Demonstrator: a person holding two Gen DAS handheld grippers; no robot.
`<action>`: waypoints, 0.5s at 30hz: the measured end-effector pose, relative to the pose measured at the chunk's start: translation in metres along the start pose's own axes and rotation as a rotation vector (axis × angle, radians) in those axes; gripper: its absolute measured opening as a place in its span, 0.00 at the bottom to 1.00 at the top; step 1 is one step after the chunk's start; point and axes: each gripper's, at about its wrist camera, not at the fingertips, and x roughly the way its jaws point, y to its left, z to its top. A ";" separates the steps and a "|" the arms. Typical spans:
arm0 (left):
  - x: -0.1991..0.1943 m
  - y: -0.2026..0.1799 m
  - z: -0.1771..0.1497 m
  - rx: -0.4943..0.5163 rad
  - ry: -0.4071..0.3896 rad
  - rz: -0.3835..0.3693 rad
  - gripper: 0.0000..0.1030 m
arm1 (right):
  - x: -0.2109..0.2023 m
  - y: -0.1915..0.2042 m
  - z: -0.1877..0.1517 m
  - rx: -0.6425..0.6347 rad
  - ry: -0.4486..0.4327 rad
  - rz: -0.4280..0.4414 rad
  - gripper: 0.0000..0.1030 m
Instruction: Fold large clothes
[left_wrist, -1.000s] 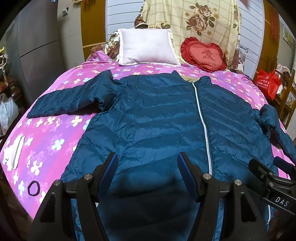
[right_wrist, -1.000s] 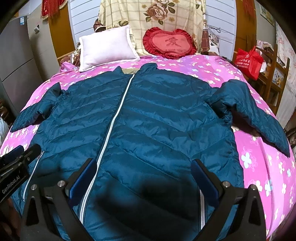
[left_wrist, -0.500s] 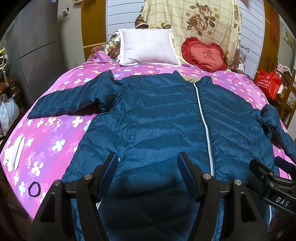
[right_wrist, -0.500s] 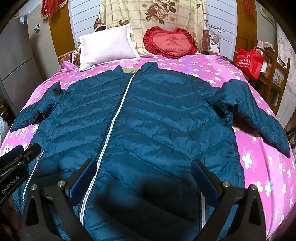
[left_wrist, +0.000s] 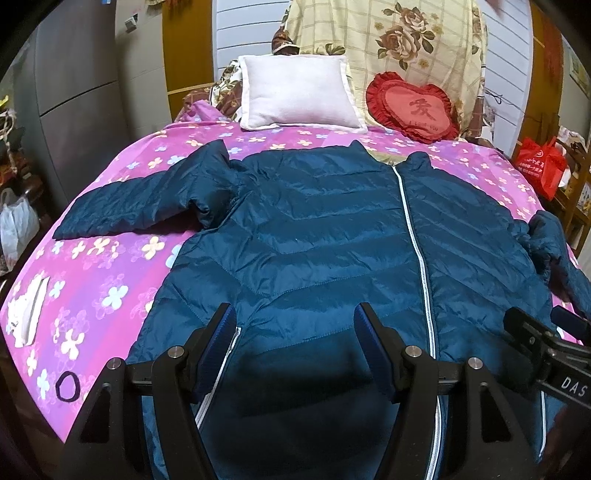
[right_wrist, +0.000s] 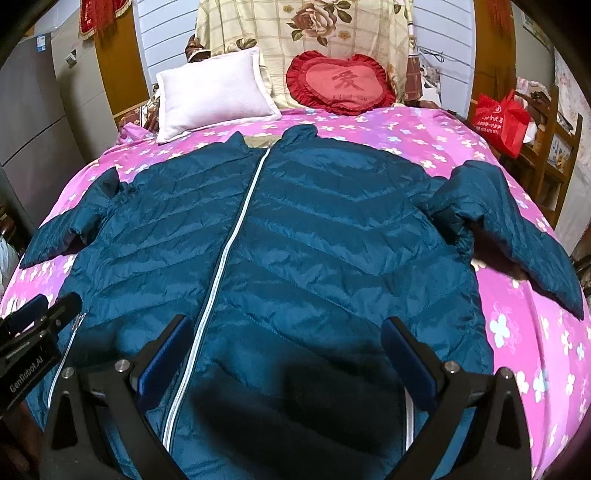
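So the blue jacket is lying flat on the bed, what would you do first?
Probably lower the open left gripper toward the left sleeve to fold it inward: the jacket lies zipped and spread, both sleeves still stick out, and neither gripper holds anything.

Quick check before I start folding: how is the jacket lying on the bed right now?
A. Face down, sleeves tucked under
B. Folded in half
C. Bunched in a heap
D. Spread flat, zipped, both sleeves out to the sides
D: the blue jacket lies flat on the pink bedspread, its white zipper closed, and each sleeve reaches outward.
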 end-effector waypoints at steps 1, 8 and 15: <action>0.001 0.000 0.000 -0.002 0.001 0.000 0.45 | 0.002 0.000 0.002 0.003 0.002 0.001 1.00; 0.008 0.002 0.008 -0.003 0.000 0.010 0.45 | 0.013 -0.001 0.014 0.017 0.018 0.018 1.00; 0.020 0.008 0.017 -0.012 0.012 0.019 0.45 | 0.028 0.004 0.026 0.007 0.032 0.018 1.00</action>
